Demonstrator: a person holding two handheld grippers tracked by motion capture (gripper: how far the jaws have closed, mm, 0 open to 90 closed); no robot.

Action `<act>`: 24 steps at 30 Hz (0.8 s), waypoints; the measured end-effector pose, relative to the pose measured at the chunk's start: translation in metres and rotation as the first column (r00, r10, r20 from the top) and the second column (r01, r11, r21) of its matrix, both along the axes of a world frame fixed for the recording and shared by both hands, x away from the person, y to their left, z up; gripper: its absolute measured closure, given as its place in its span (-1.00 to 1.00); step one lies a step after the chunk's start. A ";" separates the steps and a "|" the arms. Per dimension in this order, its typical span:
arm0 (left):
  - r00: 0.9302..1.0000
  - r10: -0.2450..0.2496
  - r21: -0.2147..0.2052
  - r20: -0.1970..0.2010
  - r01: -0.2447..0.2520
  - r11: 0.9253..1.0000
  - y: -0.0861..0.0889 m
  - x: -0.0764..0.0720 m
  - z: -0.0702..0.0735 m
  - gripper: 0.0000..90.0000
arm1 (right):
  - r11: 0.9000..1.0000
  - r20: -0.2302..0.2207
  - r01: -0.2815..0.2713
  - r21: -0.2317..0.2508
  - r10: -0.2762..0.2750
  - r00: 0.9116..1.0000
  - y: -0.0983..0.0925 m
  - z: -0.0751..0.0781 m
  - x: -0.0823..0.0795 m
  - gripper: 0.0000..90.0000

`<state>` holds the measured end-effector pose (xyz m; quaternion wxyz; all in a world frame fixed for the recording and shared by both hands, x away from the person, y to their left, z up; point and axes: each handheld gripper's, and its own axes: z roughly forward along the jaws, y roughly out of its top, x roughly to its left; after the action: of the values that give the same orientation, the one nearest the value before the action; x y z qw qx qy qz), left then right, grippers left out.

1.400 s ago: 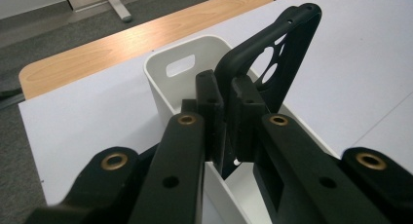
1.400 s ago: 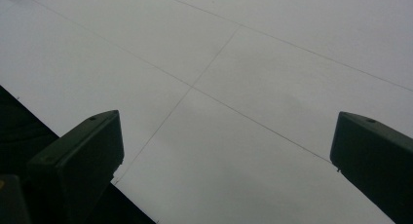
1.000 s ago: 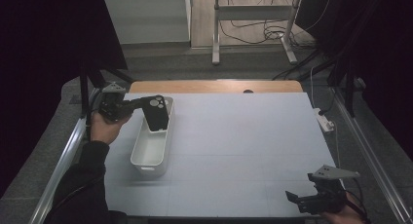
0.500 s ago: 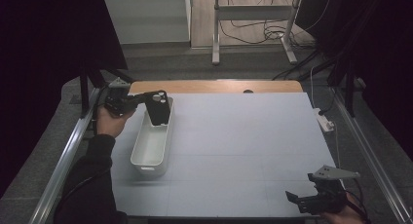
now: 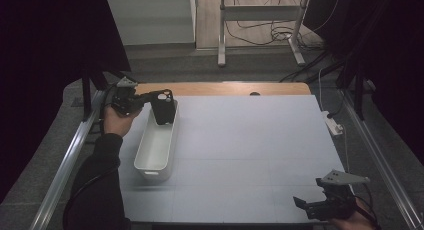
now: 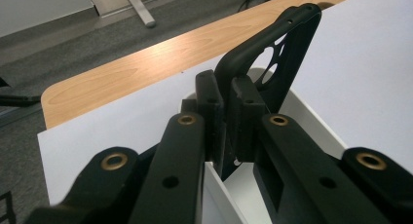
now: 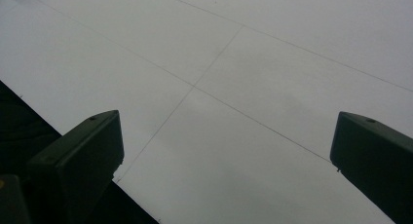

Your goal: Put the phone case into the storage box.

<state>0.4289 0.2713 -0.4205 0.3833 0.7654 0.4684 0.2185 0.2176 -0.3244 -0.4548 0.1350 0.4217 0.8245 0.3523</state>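
Clenching black phone case, left tool hides its lower edge over white bin; right tool released.

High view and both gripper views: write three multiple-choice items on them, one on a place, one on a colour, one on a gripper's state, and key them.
1. Where is the black phone case?
A. flat on the table mat
B. held over the far end of the bin
C. on the floor

2. What colour is the long plastic bin?
A. white
B. red
C. black

3. How do the jaws of the right gripper stand?
A. clamped on the case
C. shut on nothing
B. open, with nothing between them

Key: 1 B, the left gripper pinches the case's edge above the bin's far end in the high view. 2 A, the bin's walls show white beside the pale table mat. 3 B, the right gripper view has bare mat between its two parted jaws.
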 end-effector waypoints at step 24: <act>0.998 0.022 0.034 0.059 -0.024 0.999 -0.005 0.018 -0.009 0.86 | 1.000 -0.008 0.004 0.008 -0.003 1.000 -0.002 0.000 0.000 -1.00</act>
<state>0.4470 0.2664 -0.4292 0.3810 0.7598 0.4619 0.2535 0.2177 -0.3260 -0.4547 0.1307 0.4251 0.8229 0.3537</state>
